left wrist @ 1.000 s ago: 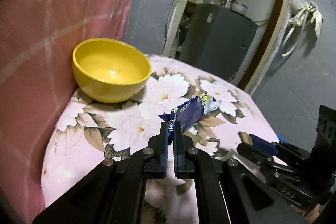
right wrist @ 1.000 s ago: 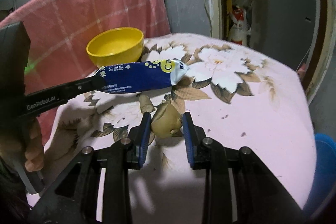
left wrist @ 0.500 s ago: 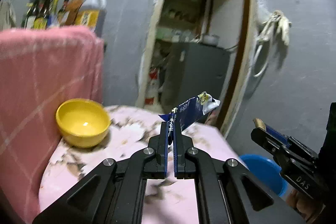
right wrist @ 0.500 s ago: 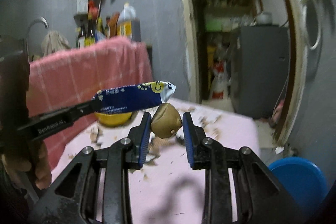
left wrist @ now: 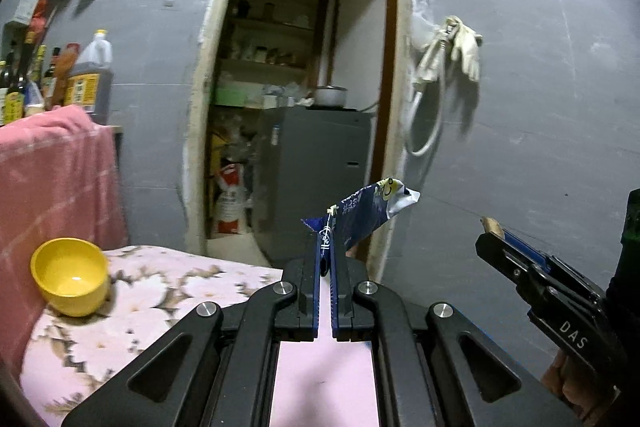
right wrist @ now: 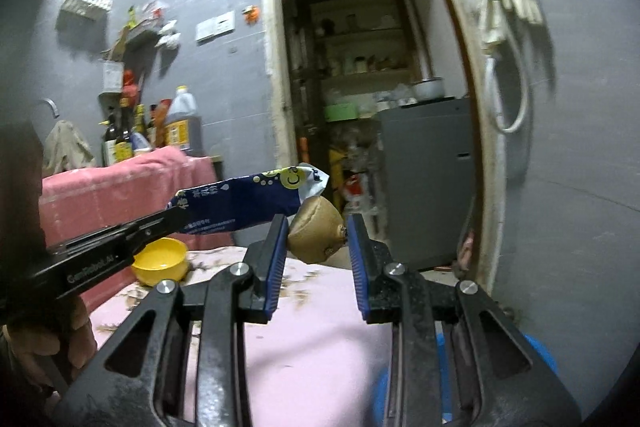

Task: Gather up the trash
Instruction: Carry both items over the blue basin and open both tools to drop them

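My left gripper (left wrist: pixel 329 247) is shut on a blue snack wrapper (left wrist: pixel 368 215) and holds it in the air above the table; the wrapper also shows in the right wrist view (right wrist: pixel 240 203). My right gripper (right wrist: pixel 318 239) is shut on a brown fruit peel (right wrist: pixel 316 235), held in the air beside the wrapper. The right gripper's tip (left wrist: pixel 496 231) shows at the right of the left wrist view, and the left gripper (right wrist: pixel 176 215) shows at the left of the right wrist view. A blue bin (right wrist: pixel 536 351) sits low at the right, mostly hidden by my gripper.
A yellow bowl (left wrist: pixel 70 281) stands on the floral pink tablecloth (left wrist: pixel 160 291) at the left, against a pink cloth-draped surface (left wrist: pixel 52 167). Bottles (right wrist: pixel 176 123) stand behind it. An open doorway (left wrist: pixel 304 107) with a grey fridge (right wrist: pixel 428 179) lies ahead.
Both grippers have risen well above the table with their items. The views tilted up from the tabletop toward the doorway and wall. The bowl now sits low in view.
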A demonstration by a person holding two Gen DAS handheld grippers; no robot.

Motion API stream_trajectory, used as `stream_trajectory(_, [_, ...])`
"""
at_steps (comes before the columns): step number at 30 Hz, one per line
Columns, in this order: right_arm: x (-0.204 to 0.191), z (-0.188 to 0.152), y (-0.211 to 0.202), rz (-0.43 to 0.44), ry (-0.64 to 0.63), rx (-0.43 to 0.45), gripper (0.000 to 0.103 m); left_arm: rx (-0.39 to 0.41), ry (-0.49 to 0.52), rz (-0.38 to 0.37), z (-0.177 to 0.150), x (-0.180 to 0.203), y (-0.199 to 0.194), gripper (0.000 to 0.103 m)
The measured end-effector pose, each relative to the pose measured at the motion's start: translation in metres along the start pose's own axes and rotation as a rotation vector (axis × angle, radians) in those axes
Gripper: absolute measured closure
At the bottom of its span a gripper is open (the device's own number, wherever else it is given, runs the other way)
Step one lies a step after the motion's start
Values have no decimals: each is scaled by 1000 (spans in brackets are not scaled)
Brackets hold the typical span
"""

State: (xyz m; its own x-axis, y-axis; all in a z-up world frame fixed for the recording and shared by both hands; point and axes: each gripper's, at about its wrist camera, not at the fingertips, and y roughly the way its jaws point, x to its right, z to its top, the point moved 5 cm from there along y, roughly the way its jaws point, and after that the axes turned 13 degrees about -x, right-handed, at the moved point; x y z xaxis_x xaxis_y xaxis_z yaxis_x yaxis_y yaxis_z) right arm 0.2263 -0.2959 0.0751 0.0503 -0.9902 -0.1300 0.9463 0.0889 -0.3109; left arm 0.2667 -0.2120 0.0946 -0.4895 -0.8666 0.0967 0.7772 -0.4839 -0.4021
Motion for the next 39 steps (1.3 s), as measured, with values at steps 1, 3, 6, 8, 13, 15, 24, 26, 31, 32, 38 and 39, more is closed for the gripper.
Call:
stream_trajectory(1, [8,-1,-2,-11,7,0,65,-3,4,-6,0,4,3,101])
stream_trajectory(3, [26,-6,-9,-32,22,-3,65,-16,15,-22,0,17,13,101])
stream_trajectory(6, [50,-14,-14,-64,45,-12,65,-42,37,-42,-2,37,30,101])
stream_trajectory(8, [66,-21,-15,-81,64,-22,65,-57,48,-53,-5,48,39,101])
stream_trajectory(13, [96,-37,-14,-111,107,-53,65,-104,77,-75,-15,72,63,101])
stream_trajectory(15, [104,-41,-12,-118,118,-64,65,-124,87,-78,-19,81,72,101])
stream_trajectory(24, [132,-72,3,-132,171,-134,65,-294,68,-97,-47,94,122,101])
stream_trajectory(26, [138,-80,9,-133,181,-156,65,-325,59,-103,-54,93,129,101])
stream_trajectory(31, [147,-94,21,-135,203,-198,65,-385,60,-114,-65,95,147,101])
stream_trajectory(32, [149,-96,23,-136,207,-204,65,-398,63,-118,-67,96,150,101])
stream_trajectory(38, [160,-110,31,-145,234,-246,64,-451,77,-123,-81,102,164,101])
stream_trajectory(39, [161,-111,33,-146,236,-250,64,-459,80,-123,-83,103,166,101])
